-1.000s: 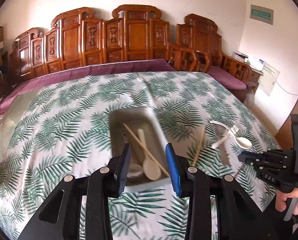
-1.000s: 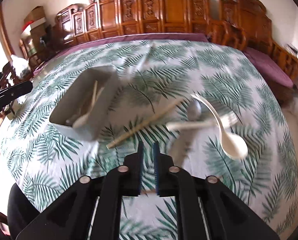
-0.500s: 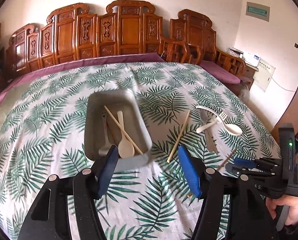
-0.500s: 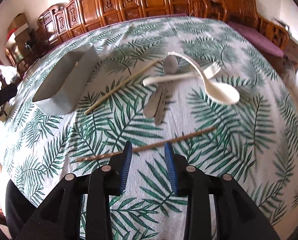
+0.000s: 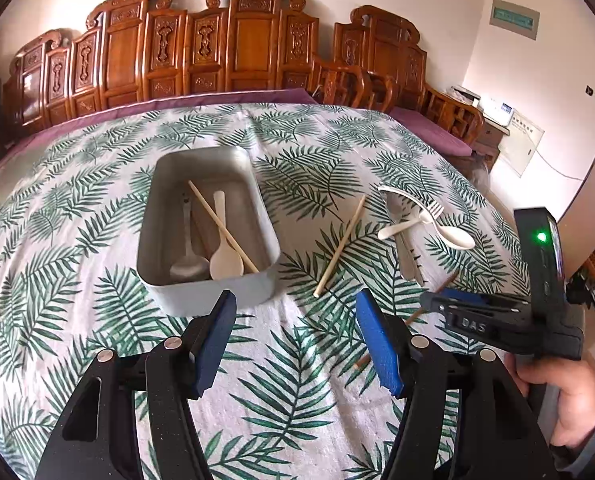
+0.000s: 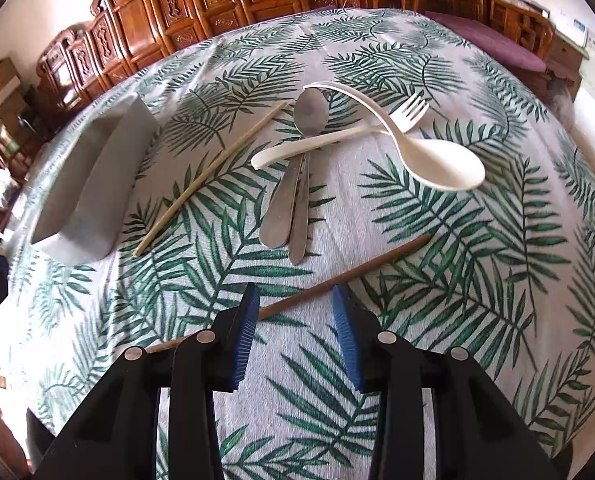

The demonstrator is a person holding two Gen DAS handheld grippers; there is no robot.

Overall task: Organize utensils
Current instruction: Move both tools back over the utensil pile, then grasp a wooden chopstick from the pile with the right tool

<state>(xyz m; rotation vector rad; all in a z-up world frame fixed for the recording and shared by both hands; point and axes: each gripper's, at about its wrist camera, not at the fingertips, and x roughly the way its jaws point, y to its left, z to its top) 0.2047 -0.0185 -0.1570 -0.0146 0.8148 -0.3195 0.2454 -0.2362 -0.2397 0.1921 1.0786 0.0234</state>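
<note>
A grey metal tray [image 5: 159,216] on the leaf-print cloth holds a pale chopstick [image 5: 221,226], a white plastic spoon [image 5: 226,264] and a metal spoon [image 5: 187,266]. My left gripper [image 5: 295,312] hangs open just before the tray's near right corner, holding nothing. My right gripper [image 6: 295,296] is low over the cloth, its jaws opening. A brown chopstick [image 6: 377,262] lies crosswise between its fingertips, and the pads are clear of it. Beyond lie two metal spoons [image 6: 311,114], a white fork [image 6: 337,136], a white spoon [image 6: 445,164] and another pale chopstick [image 6: 213,172].
Carved wooden chairs [image 5: 237,56] line the table's far side, with purple cushions [image 6: 493,40] behind the cloth. A hand [image 5: 569,400] holds the right gripper's handle at the table's right edge. Bare cloth lies between the tray [image 6: 93,184] and the loose utensils.
Both grippers have sunk toward the table. The left jaws spread wider. The right jaws went from nearly shut to open and now straddle the brown chopstick.
</note>
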